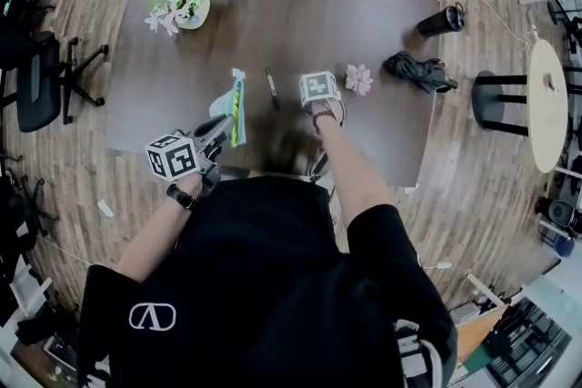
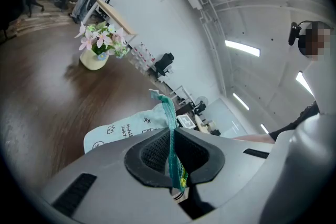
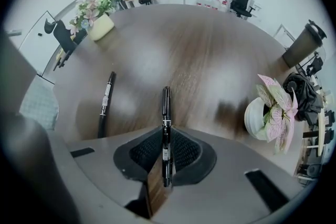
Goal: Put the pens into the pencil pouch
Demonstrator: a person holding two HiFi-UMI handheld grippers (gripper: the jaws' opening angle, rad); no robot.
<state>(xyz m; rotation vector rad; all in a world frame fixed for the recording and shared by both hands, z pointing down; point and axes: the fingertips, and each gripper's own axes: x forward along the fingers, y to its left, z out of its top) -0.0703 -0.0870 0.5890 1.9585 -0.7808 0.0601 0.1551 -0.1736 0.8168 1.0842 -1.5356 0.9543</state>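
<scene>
At left, the left gripper (image 2: 173, 150) pinches the pencil pouch (image 2: 123, 127) by its edge. Left of the right gripper (image 3: 166, 155) lies a spare pen (image 3: 105, 103). This gripper clamps a pen (image 3: 166, 107), long axis along its jaws, and the pouch waits leftward.
</scene>
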